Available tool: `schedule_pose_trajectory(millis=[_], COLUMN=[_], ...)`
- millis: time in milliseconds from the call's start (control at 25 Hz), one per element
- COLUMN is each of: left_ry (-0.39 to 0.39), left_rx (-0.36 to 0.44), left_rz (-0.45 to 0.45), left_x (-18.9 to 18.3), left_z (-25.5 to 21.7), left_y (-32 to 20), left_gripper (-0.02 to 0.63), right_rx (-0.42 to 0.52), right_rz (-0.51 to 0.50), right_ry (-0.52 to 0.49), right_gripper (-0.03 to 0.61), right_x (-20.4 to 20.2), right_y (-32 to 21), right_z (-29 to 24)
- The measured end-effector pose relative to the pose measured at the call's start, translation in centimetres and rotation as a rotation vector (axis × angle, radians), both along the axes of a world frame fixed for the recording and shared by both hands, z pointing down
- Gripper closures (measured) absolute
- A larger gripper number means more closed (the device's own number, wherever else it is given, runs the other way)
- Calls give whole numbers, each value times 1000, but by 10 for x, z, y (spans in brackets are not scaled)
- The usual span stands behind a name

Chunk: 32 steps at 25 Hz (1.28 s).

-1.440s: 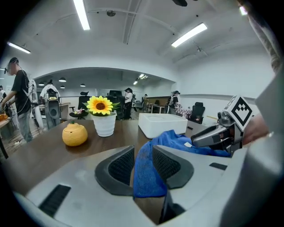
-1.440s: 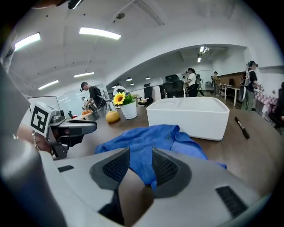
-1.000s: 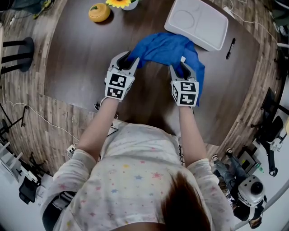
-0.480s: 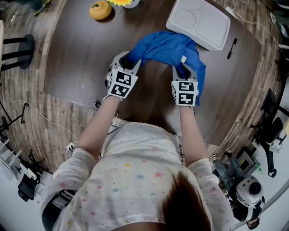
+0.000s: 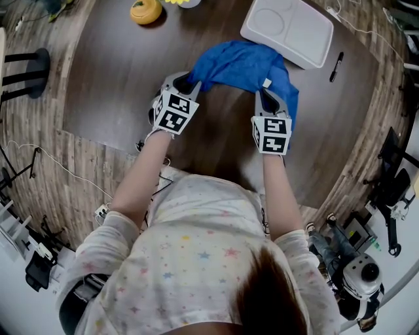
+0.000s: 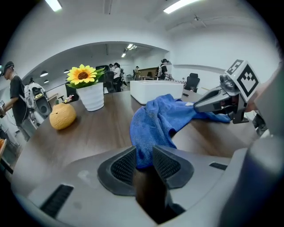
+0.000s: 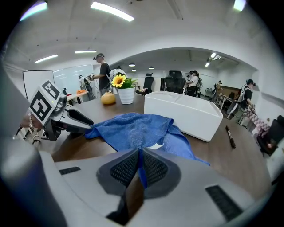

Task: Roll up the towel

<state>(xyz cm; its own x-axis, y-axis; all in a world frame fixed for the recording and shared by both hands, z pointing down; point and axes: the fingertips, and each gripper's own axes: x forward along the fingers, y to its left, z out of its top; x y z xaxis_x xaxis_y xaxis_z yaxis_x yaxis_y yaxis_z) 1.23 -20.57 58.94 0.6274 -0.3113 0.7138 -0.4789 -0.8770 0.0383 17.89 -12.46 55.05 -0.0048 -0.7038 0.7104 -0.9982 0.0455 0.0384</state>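
Observation:
The blue towel (image 5: 242, 62) lies bunched on the dark wooden table (image 5: 111, 78), its near edge lifted between both grippers. My left gripper (image 5: 190, 84) holds the towel's left corner (image 6: 153, 122). Its jaws have just been closing, and the cloth now fills the gap between the pads (image 6: 122, 166). My right gripper (image 5: 267, 98) is shut on the right part of the near edge, with a thin fold of towel (image 7: 133, 128) pinched between its pads (image 7: 153, 168). Each gripper shows in the other's view: the right gripper (image 6: 213, 102) and the left gripper (image 7: 82, 119).
A white tray (image 5: 288, 29) touches the towel's far right side, with a black pen (image 5: 335, 67) to its right. An orange pumpkin-like object (image 5: 145, 11) and a potted sunflower (image 6: 91, 95) stand at the far left. The table's near edge runs just behind the grippers.
My left gripper has tilted and sunk slightly at the towel's left corner. The right gripper has stayed where it was, still gripping the towel.

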Motion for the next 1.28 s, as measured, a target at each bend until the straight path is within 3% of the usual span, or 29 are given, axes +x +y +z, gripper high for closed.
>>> schedule_pose_trajectory(millis=[120,320,800,1280], left_ry=[-30,-47,90,267], left_rx=[10,30,126,223], left_rz=[39,47,4,-35], left_x=[3,0,-2,6], left_z=[1,-2,-68,-167], left_y=[11,17,12,7], left_gripper=[577,588,591,591], right_rx=[20,51,186,385], right_rz=[-7,-8,11,24], right_ry=[-2,-17,-64,-91], right_gripper=[557,558,561,563], right_x=[-1,-2,4,18], right_y=[3,6,15,26], right_z=[-7,-21,-74,-157])
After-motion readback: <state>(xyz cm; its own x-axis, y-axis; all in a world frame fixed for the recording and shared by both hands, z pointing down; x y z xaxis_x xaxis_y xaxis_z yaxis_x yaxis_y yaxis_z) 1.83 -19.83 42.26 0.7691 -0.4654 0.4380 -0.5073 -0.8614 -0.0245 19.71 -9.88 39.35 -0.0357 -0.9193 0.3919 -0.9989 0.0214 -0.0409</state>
